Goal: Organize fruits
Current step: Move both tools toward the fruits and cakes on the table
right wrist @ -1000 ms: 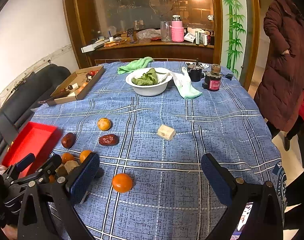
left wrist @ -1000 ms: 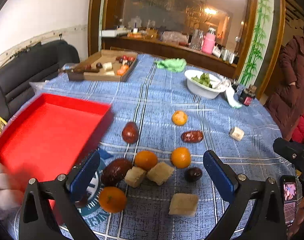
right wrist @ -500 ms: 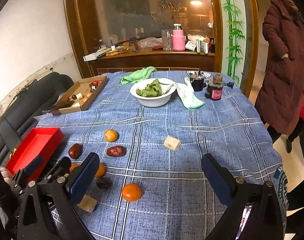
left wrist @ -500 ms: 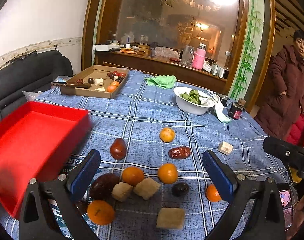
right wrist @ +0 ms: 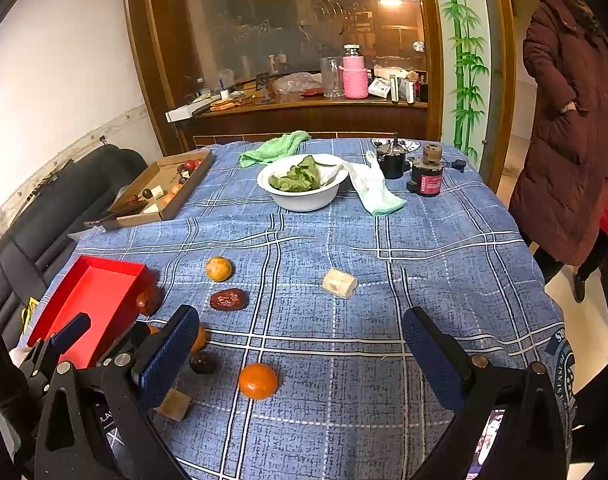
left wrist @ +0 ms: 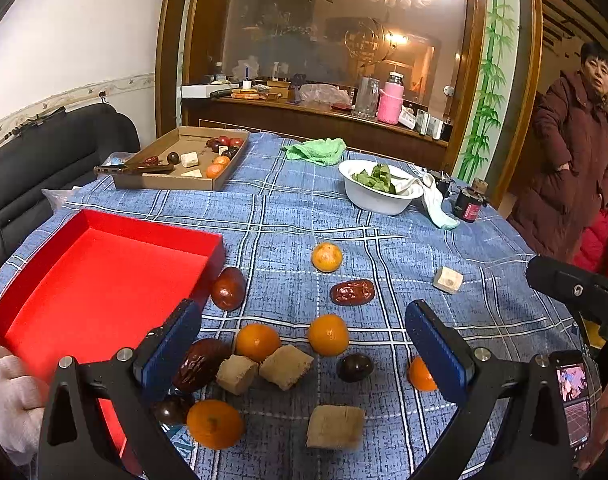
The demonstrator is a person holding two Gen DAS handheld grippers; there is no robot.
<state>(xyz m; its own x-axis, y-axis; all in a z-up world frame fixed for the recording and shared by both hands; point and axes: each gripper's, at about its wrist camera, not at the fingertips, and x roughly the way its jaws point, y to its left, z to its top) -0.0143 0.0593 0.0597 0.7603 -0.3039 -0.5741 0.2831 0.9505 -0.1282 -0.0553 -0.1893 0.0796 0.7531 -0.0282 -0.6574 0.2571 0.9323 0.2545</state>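
Fruits lie scattered on the blue checked tablecloth (left wrist: 288, 208). In the left wrist view several oranges, among them one (left wrist: 328, 335) mid-table and one (left wrist: 215, 424) near me, dark red dates (left wrist: 228, 289), a wrinkled date (left wrist: 352, 291) and tan cake cubes (left wrist: 285, 367) sit between and beyond the fingers. An empty red tray (left wrist: 96, 276) lies at left, held by a gloved hand (left wrist: 8, 396). My left gripper (left wrist: 300, 352) is open and empty above the cluster. My right gripper (right wrist: 300, 356) is open and empty; an orange (right wrist: 258, 381) lies between its fingers on the cloth.
A cardboard box (left wrist: 176, 168) with more fruits stands at the far left. A white bowl of greens (right wrist: 304, 184), a white glove (right wrist: 374, 190), a green cloth (right wrist: 274, 148) and small jars (right wrist: 426, 176) are at the far side. A person in a brown coat (right wrist: 564, 120) stands at right.
The red tray has been set down flat at left next to the fruits. Both grippers have drawn back and lifted a little; both stay open.
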